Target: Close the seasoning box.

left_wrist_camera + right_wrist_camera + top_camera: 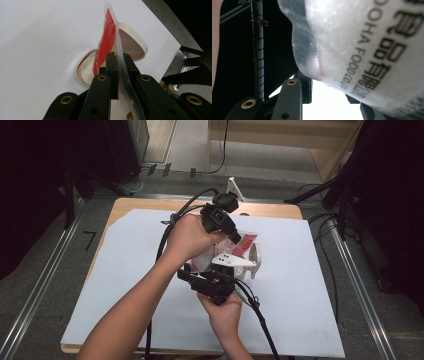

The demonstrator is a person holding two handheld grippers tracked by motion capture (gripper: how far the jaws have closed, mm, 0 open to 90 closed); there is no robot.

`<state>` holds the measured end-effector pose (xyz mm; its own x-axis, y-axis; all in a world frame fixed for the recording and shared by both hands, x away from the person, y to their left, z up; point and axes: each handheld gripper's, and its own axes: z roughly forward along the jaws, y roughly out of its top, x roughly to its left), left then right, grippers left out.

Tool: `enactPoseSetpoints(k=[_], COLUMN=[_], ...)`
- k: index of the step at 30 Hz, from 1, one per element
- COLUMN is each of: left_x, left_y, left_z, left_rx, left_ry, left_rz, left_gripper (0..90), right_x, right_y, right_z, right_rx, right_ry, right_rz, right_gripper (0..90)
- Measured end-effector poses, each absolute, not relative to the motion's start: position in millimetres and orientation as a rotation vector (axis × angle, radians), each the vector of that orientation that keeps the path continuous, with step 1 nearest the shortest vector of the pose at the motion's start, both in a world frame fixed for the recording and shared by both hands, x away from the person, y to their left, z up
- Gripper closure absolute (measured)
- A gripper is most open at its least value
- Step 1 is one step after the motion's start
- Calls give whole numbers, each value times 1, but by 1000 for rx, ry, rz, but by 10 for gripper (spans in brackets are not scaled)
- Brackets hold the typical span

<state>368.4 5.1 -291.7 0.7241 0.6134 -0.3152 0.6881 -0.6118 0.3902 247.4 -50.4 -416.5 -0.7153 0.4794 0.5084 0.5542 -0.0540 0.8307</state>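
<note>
Both grippers (left (117, 62), right (200, 275)) pinch the food packet (107, 37); tearing it open over the white bowl (132, 40) looks next.

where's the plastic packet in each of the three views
High view: the plastic packet sits mid-table, between the left gripper and the right gripper.
Left gripper view: it stands edge-on in the centre, red part up, pinched between the closed jaws.
Right gripper view: its clear printed side covers the upper right, just above the jaws.
Shared landmark: the white sheet on the table, seen behind the packet in each view.
</note>
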Motion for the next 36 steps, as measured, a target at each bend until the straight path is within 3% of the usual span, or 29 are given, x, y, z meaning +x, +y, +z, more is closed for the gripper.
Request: enactPoseSetpoints(k=[14,15,16,21,27,36], left_x=[368,369,368,366,366,364], left_y=[7,7,7,3,5,4], left_z=[-293,-293,-293,-294,-294,-293], left_rx=[2446,2445,2438,2450,2454,2456], left_ry=[992,990,992,985,981,986], left_rz=[-210,-218,-207,-201,-205,-201], left_gripper=[883,883,882,884,883,887], right_x=[245,245,245,239,238,241], right_y=[-50,-50,-51,-45,-44,-47], right_z=[-421,-421,-422,-424,-423,-423], right_rx=[-1152,-1152,-1184,-1096,-1104,-1122], right_ry=[-2127,-2126,-2150,-2140,-2150,-2147], right_rz=[-1927,-1927,-1899,-1933,-1922,-1903], right_gripper=[653,723,870,805,802,879])
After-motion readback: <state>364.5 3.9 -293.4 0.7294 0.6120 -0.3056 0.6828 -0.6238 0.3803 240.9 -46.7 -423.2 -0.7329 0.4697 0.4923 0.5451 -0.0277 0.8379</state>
